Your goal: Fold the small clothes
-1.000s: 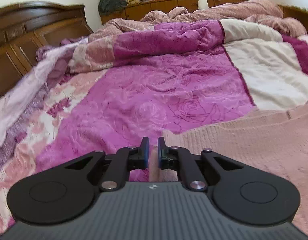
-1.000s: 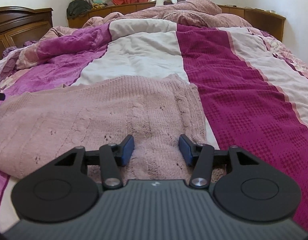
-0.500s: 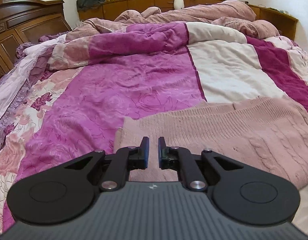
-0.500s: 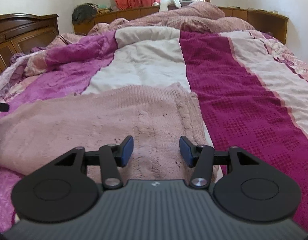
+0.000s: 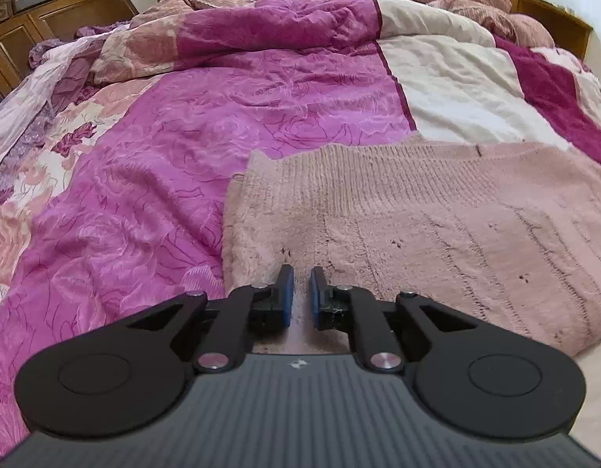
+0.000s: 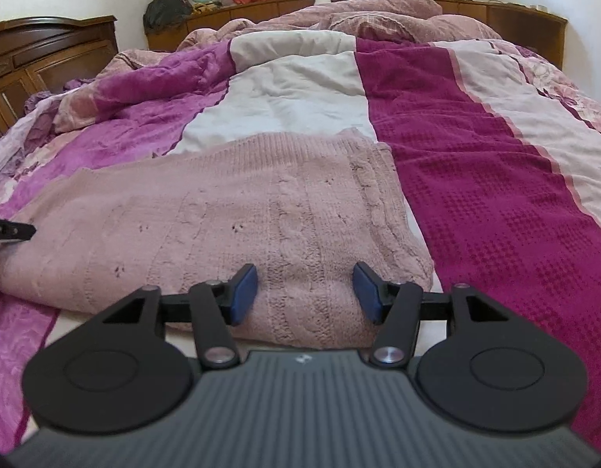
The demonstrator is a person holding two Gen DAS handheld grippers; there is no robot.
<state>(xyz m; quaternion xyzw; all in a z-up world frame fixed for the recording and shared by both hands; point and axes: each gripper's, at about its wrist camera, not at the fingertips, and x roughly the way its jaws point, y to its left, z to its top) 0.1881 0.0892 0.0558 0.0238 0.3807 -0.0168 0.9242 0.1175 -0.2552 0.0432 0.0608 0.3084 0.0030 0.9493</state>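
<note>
Both grippers' jaws are opening over the pink sweater (image 6: pixel 230 210) on the bed (image 6: pixel 495 179): left gripper (image 5: pixel 299 296) narrowly, right gripper (image 6: pixel 305 290) wide, gripping nothing; let go cleanly so the fold stays flat.

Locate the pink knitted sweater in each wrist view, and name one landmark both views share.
Left wrist view: the pink knitted sweater fills the lower right, on the quilt.
Right wrist view: it spreads across the lower left and centre.
Shared landmark: the cream quilt panel just beyond the sweater's far edge.
</note>
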